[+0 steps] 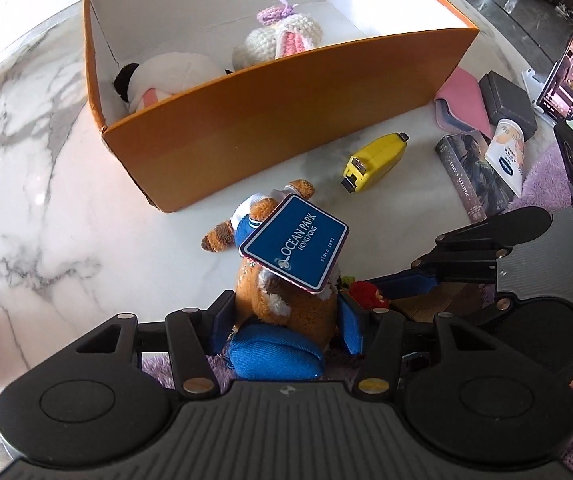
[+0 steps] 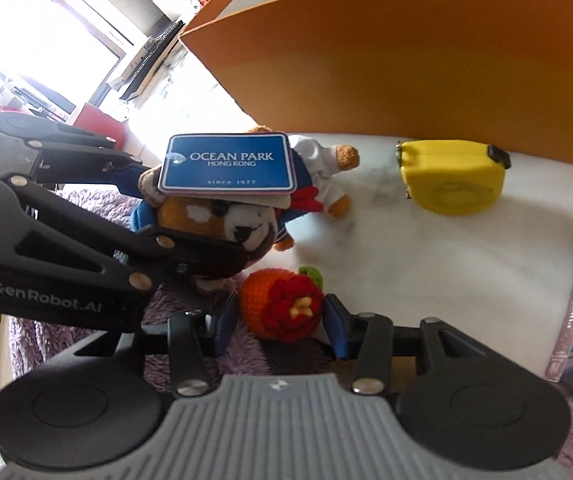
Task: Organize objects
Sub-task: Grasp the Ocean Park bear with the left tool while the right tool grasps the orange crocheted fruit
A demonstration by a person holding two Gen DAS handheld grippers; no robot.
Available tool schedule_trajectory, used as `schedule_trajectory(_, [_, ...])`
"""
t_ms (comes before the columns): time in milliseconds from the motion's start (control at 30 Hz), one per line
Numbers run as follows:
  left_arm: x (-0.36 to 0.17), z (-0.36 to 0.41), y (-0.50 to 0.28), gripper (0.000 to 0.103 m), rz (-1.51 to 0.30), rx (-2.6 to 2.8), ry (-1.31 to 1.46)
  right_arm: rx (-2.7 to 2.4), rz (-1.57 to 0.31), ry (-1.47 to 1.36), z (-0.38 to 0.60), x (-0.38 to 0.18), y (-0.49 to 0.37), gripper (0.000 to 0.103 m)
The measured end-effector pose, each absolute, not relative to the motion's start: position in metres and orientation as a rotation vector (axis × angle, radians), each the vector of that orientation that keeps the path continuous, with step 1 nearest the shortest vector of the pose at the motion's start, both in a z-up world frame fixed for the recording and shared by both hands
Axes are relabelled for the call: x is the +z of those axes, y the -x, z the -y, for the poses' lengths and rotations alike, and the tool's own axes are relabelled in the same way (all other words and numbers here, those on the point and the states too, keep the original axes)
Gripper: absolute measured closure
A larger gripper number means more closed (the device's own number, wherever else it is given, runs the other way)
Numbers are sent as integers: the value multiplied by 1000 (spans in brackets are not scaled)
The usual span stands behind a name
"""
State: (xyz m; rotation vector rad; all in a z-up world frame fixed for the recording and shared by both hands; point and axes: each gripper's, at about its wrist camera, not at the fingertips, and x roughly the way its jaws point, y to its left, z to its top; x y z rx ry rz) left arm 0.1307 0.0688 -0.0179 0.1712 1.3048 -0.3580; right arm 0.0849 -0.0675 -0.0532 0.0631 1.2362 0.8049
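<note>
My left gripper is shut on a brown plush red panda with a blue "Ocean Park" tag, near the table's front edge. It also shows in the right wrist view, with the left gripper's fingers around its head. My right gripper is closed around a crocheted orange-and-red flower toy; that toy peeks out in the left wrist view. The orange box stands behind, holding a white plush and a crocheted bunny.
A yellow tape measure lies right of the box, also in the right wrist view. A book, a white tube, a pink pouch, a black box and a phone lie at the right. Purple fuzzy fabric lies below the table edge.
</note>
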Motion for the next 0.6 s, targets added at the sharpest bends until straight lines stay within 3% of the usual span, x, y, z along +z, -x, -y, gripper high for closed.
schedule_trajectory(333, [-13,-71,-125,49,-1254,-297,-114,764,-1223,-74,73,-50,-87,57])
schedule_trajectory(600, [17,-86,-107,50,-1135,-243,-4,734,-1138,-81,83,-25,-95,57])
